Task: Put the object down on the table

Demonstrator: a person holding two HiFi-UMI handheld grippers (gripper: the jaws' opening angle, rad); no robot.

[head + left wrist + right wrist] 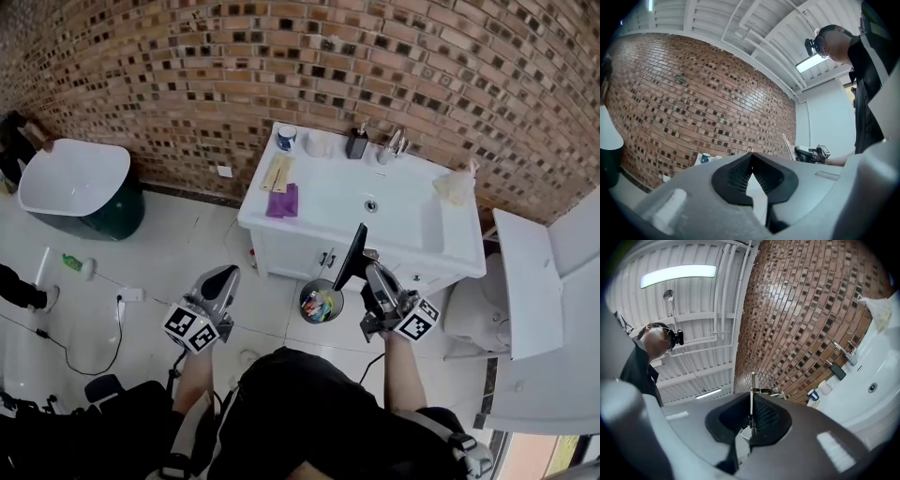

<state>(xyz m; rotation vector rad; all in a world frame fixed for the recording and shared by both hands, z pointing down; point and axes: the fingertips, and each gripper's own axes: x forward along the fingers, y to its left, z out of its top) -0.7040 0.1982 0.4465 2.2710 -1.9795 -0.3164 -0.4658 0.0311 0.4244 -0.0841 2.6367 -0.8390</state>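
Jutting dark panel [353, 251] between right tongs [368, 267]

Your brick wall [187, 56] looks rough and matt, but the white vanity top [323, 183] is smooth and glossy, same as the floor tiles [178, 253]. The purple cloth [283, 201] looks soft. Your left gripper [228, 273] and right gripper [371, 269] have smooth grey plastic shells and black ribbed pads [737, 176]. The thin panel [352, 255] looks dark and smooth.
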